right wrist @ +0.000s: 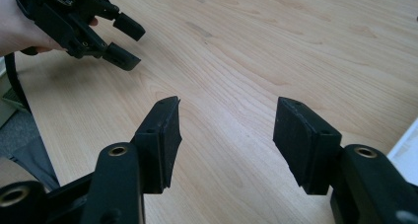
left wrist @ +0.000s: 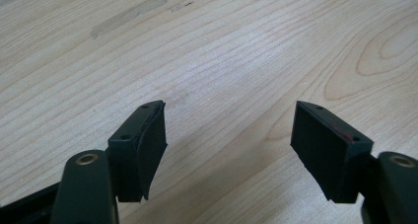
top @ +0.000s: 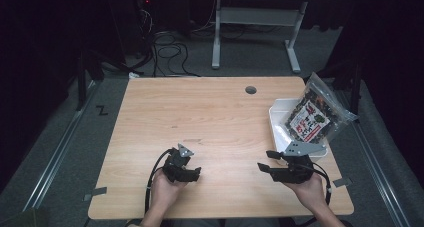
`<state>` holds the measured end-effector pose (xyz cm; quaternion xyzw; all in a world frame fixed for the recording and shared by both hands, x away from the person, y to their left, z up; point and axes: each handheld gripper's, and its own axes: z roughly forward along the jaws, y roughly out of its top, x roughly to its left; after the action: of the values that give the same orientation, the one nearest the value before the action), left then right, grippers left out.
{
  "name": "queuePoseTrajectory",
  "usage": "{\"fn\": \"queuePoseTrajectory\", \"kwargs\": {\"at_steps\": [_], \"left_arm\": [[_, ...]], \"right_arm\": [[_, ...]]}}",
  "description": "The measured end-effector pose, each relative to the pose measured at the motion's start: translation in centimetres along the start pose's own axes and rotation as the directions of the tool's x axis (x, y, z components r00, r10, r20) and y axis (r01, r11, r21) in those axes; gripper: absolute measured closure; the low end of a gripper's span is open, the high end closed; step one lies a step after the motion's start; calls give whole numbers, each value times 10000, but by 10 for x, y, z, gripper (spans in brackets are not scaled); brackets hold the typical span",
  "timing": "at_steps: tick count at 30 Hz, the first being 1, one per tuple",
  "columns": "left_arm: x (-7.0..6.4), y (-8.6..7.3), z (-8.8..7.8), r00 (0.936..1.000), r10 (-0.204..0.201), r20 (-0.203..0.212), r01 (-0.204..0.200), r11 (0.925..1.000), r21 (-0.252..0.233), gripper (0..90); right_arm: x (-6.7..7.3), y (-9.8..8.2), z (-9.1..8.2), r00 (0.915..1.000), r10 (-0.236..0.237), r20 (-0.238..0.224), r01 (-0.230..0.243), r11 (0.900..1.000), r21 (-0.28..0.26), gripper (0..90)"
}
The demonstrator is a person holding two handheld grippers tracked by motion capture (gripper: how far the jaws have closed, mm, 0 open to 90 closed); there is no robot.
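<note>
Near the front edge of the wooden table point(top: 215, 117), a person's hands hold two black grippers. My left gripper point(top: 194, 168) is open over bare wood, its jaws wide apart with nothing between them point(left wrist: 229, 120). My right gripper point(top: 266, 160) is open too, pointing left across the table, and its jaws are empty point(right wrist: 226, 115). The right gripper view shows the left gripper point(right wrist: 129, 42) farther off at the upper left, held in a hand. A clear bag of dark snacks point(top: 312, 114) lies tilted in a white tray point(top: 278, 118) at the table's right edge, just behind the right gripper.
A round cable hole point(top: 250, 90) sits near the table's far edge. Beyond the table stand a white desk frame point(top: 257, 17) and loose cables point(top: 167, 52) on the grey floor. Tape tabs point(top: 95, 193) mark the front corners.
</note>
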<state>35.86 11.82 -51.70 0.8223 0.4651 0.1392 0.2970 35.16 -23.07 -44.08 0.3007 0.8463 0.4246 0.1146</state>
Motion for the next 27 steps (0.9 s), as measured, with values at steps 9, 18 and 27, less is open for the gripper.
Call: {"fn": "queuePoseTrajectory", "kwargs": {"at_steps": [9, 18, 27], "left_arm": [[0, 0, 0, 10000, 1, 8, -1, 10000, 0, 300], [-1, 0, 0, 10000, 14, 9, -14, 10000, -35, 300], [-1, 0, 0, 10000, 28, 21, -28, 10000, -27, 301]], "right_arm": [[-1, 0, 19, 9999, -130, 68, 128, 9993, 353, 449], [-3, -2, 32, 9997, -135, 197, 123, 9983, 575, 450], [-5, -4, 43, 9995, -134, 293, 109, 9964, 838, 449]]}}
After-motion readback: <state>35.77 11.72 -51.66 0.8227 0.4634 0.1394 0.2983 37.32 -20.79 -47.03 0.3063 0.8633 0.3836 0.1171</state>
